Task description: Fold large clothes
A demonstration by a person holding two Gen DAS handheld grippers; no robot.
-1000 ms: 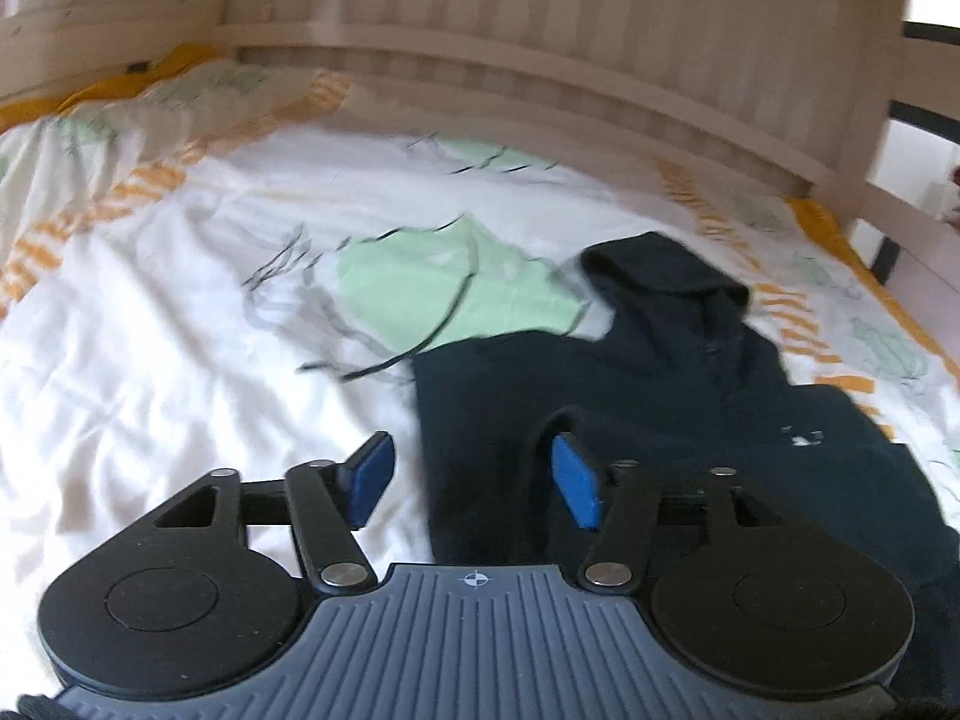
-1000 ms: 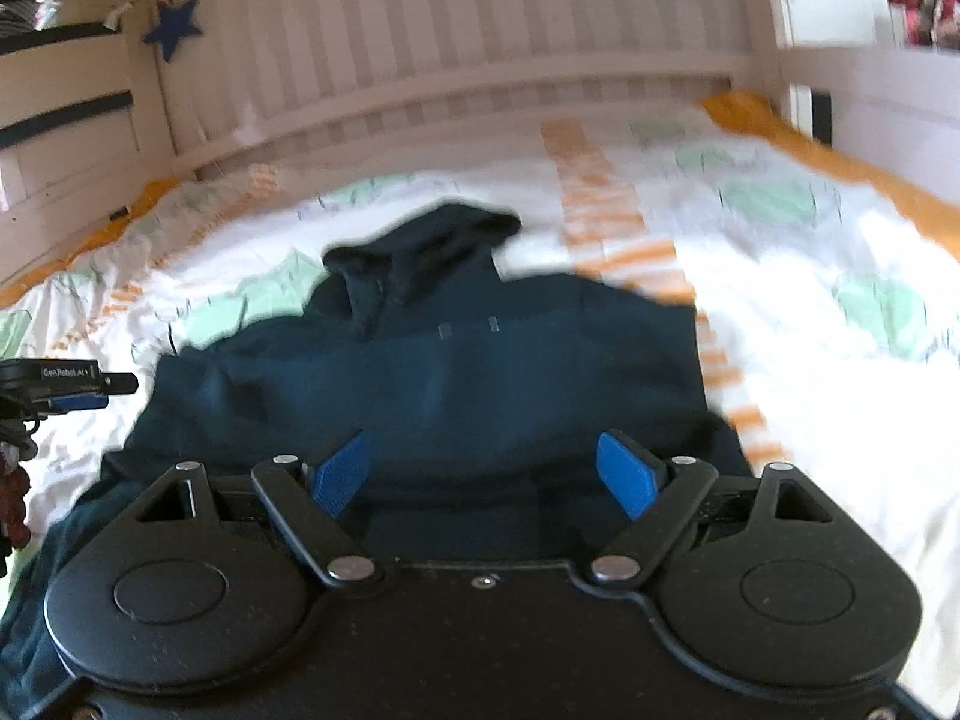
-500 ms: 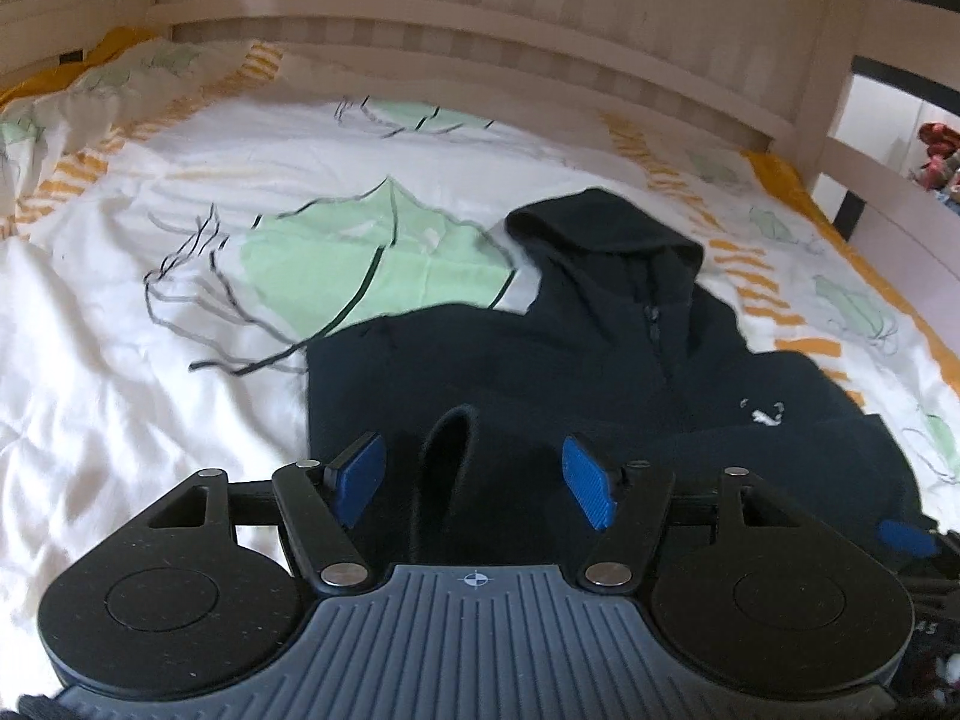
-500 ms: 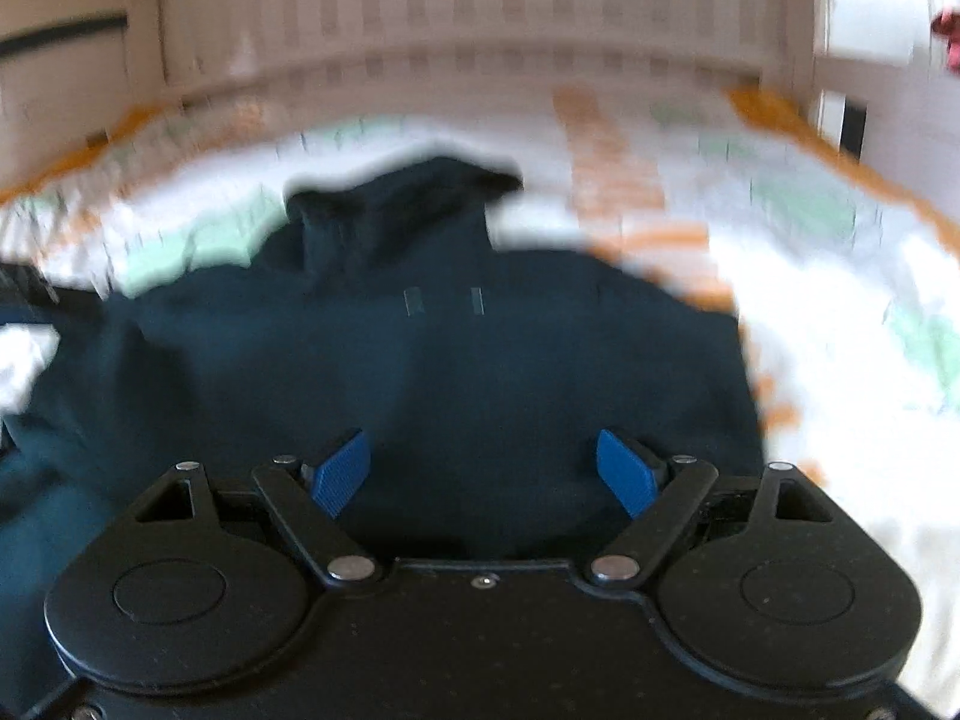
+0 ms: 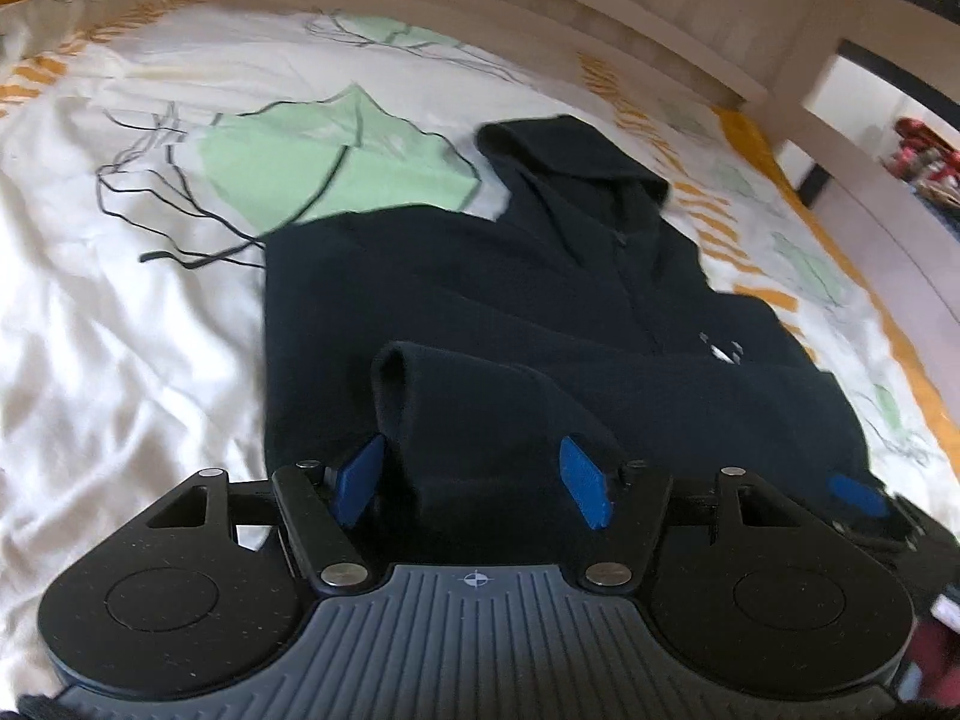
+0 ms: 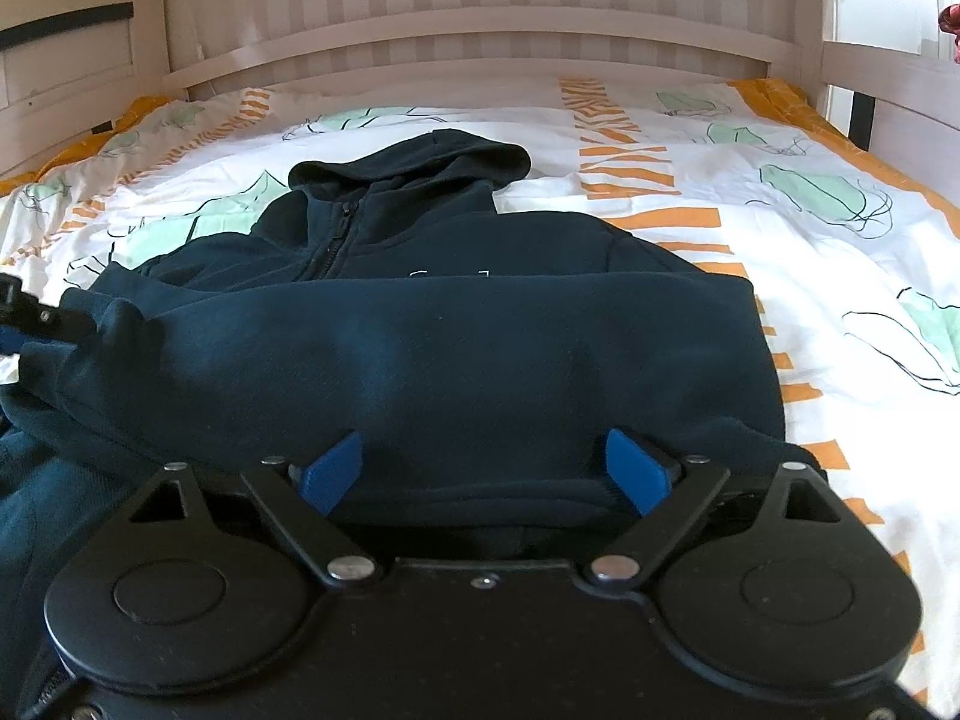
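Covering the bed, a white quilt printed with green leaves and orange stripes point(image 6: 690, 240) carries a dark navy zip-up hooded sweatshirt point(image 6: 420, 348) near its middle, hood toward the pale slatted wooden headboard point(image 6: 480, 6). A sleeve is folded across the sweatshirt's body. Both the left gripper point(image 5: 474, 483) and the right gripper point(image 6: 483, 471) stand wide apart over the fabric, clamping nothing.

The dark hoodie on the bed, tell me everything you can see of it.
The hoodie is dark navy, fleece-like, lying front-up on the patterned duvet. Its hood points toward the headboard, the zip is closed, and a sleeve is folded across the chest. Both open claws, left and right, straddle fabric at its near edge.
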